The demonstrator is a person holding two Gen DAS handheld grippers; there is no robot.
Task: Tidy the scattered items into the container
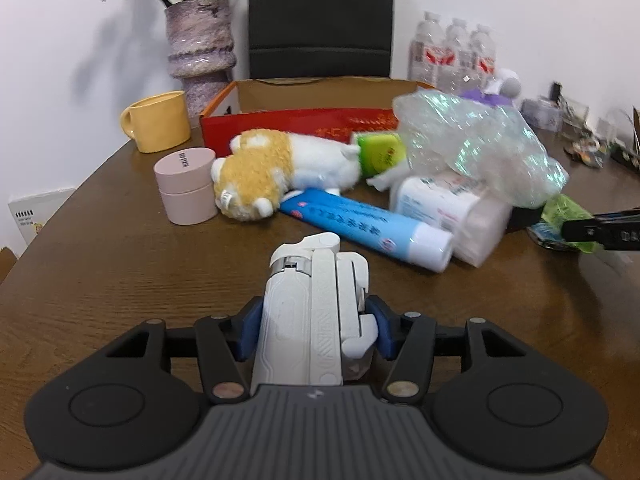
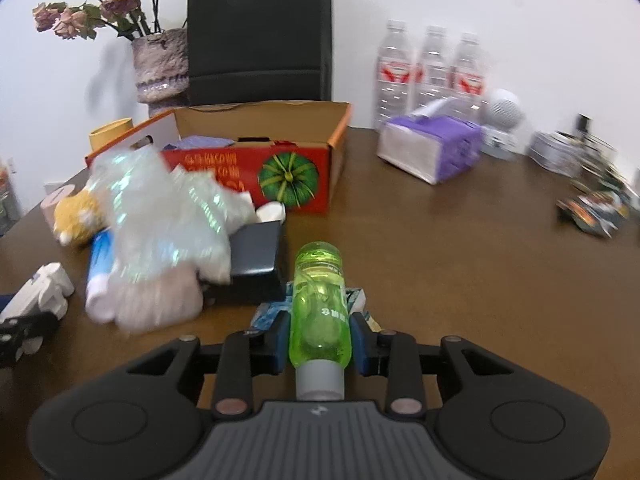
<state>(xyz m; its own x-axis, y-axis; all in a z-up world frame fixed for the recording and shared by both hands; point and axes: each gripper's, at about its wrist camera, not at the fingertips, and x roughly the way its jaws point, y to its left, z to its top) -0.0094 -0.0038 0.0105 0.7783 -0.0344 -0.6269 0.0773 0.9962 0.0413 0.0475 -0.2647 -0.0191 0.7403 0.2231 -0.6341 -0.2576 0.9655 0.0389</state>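
Note:
My left gripper is shut on a white folded plastic gadget, held just above the brown table. My right gripper is shut on a green transparent bottle with a grey cap toward me. The red cardboard box stands open at the back; it also shows in the left wrist view. In front of it lie a plush toy, a blue tube, a crumpled clear bag, a pink round jar and a dark flat box.
A yellow mug and a vase of flowers stand back left. A purple tissue pack, three water bottles and small clutter sit at the right. A black chair is behind the table.

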